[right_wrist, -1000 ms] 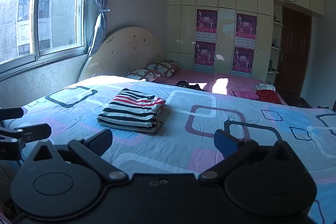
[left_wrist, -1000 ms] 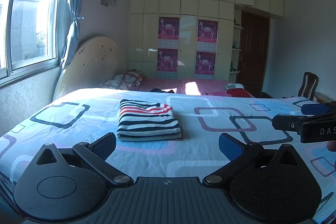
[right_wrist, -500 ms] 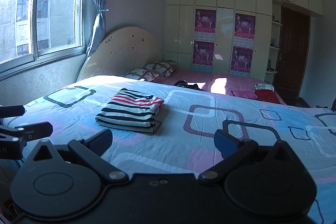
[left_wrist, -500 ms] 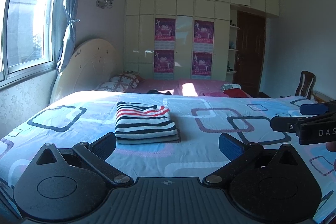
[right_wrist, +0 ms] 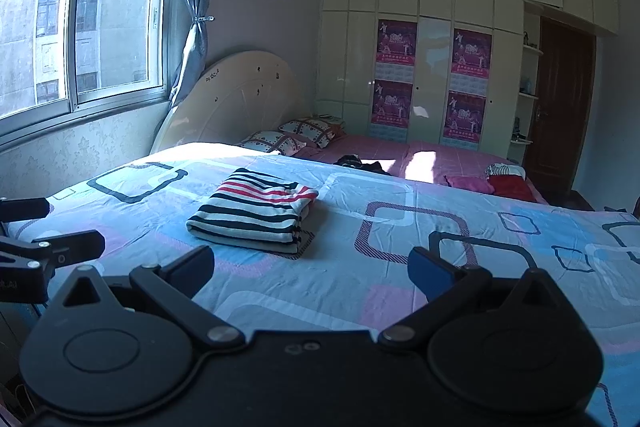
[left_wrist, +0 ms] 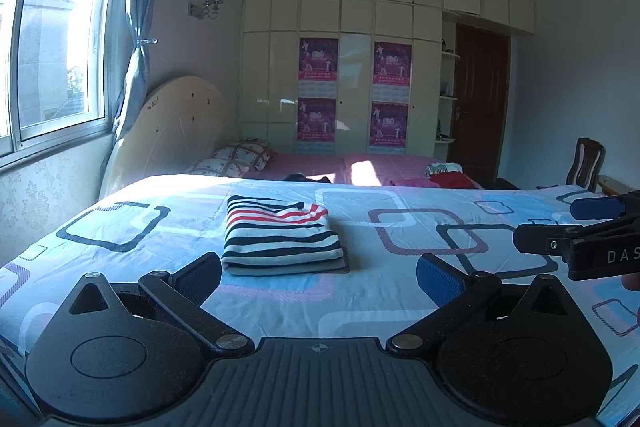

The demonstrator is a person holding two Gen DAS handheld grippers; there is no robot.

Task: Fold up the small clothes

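A folded striped shirt [left_wrist: 280,235], black, white and red, lies flat on the blue patterned bed sheet [left_wrist: 400,291]; it also shows in the right wrist view [right_wrist: 256,215]. My left gripper [left_wrist: 318,277] is open and empty, held back from the shirt near the bed's front edge. My right gripper [right_wrist: 310,271] is open and empty, to the right of the shirt. The right gripper shows at the right edge of the left wrist view [left_wrist: 576,231], and the left gripper at the left edge of the right wrist view [right_wrist: 40,231].
A second bed with a pink sheet [left_wrist: 360,167] lies behind, with pillows [left_wrist: 236,159], dark clothes [right_wrist: 360,163] and red and pink clothes [right_wrist: 500,183]. A window [left_wrist: 52,47] is on the left, a wardrobe [left_wrist: 352,67], a door [left_wrist: 480,99] and a chair [left_wrist: 588,163] at the back.
Both grippers have drawn back and tilted up a little; the shirt sits slightly lower and farther in both views. Both stay open and the shirt has not moved.
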